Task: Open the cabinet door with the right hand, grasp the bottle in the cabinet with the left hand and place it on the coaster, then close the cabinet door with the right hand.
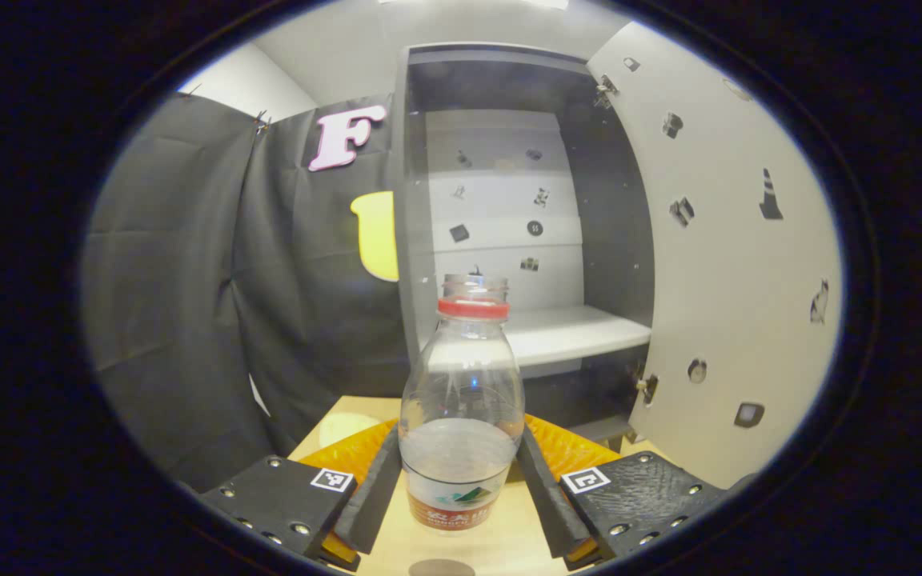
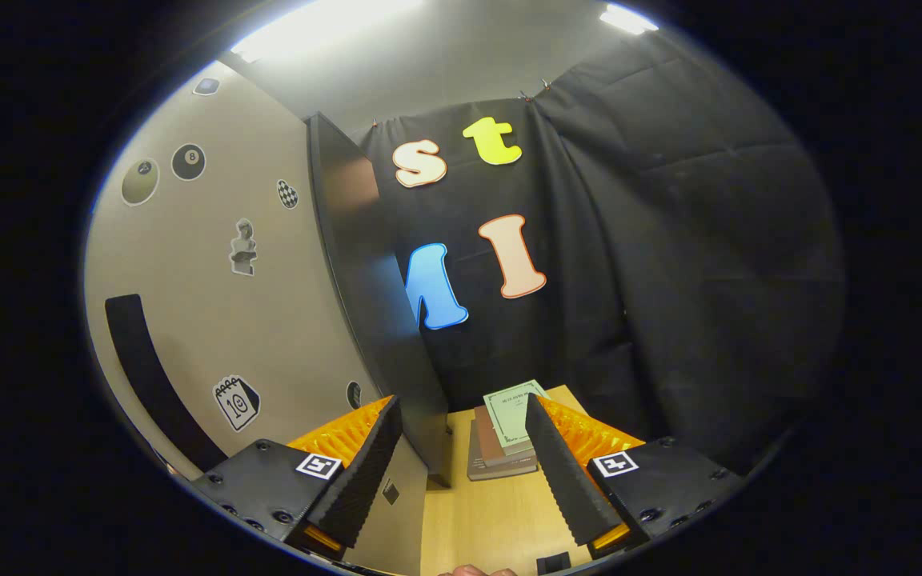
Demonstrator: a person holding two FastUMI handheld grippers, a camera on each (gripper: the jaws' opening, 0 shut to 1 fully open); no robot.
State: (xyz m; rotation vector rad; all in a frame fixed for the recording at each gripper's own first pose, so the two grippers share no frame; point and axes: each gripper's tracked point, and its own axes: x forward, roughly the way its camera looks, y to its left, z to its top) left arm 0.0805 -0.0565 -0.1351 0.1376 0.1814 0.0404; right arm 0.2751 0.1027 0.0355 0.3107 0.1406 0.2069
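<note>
Illumination comes from overhead ceiling lights [image 2: 325,20], bright at the top of both views. The cabinet interior [image 1: 605,200] lies in shadow. Fisheye distortion curves straight edges near the rims. Focus is sharp centrally, softer toward the edges.

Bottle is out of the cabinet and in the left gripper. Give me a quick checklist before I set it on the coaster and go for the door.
1. Left gripper gripping the bottle: ok, both fingers press its lower sides.
2. Bottle upright, red cap on: ok.
3. Bottle clear of the cabinet: ok, it is over the wooden table, in front of the shelf.
4. Coaster position: cannot tell; a dark round edge sits just below the bottle.
5. Cabinet door: ok, swung open, ready to close.
6. Right gripper: ok, open and empty, beside the door's edge.
</note>
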